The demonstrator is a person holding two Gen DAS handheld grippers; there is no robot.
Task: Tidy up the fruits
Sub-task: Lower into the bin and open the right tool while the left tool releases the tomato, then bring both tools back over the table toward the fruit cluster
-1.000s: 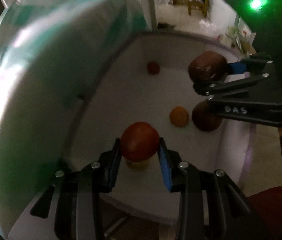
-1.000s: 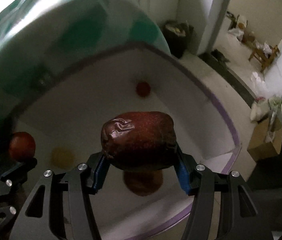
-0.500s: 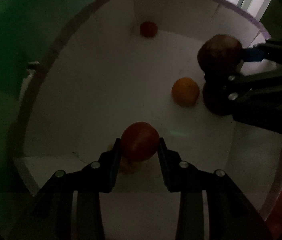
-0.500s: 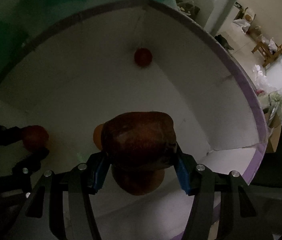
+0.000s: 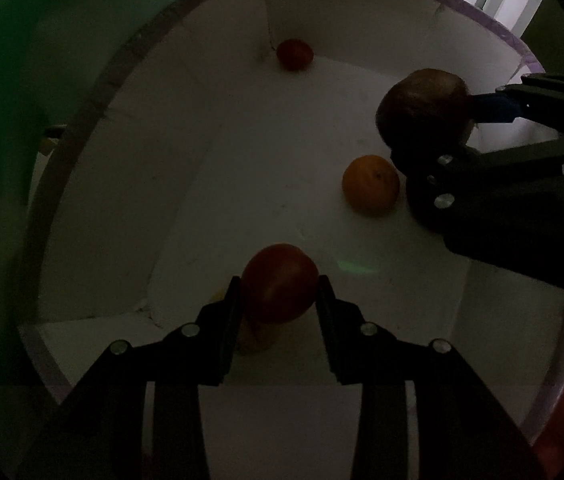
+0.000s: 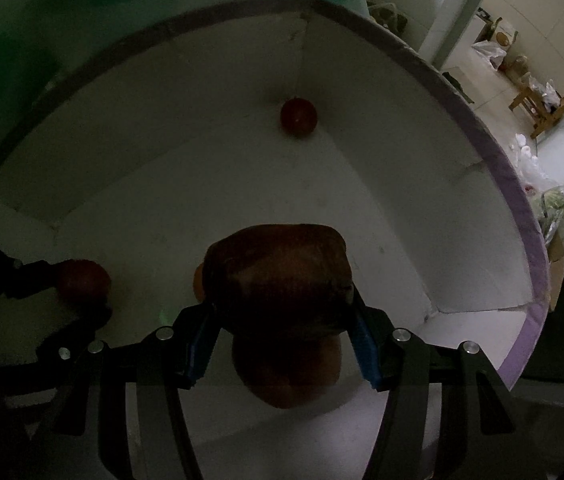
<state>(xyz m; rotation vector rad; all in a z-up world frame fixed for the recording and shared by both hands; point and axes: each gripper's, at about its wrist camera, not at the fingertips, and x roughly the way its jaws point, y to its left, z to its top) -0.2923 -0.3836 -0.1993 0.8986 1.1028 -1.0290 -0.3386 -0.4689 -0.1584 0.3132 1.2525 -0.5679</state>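
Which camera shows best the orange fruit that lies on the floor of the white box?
The left wrist view shows the orange fruit whole, lying on the floor of the white box beside the right gripper. In the right wrist view only a sliver shows behind the wrinkled brown fruit.

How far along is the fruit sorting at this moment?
Done: a small red fruit and an orange already lie in the white box. In hand: the left gripper holds a tomato, and the right gripper holds a large brown fruit, both above the box floor. Left: releasing both.
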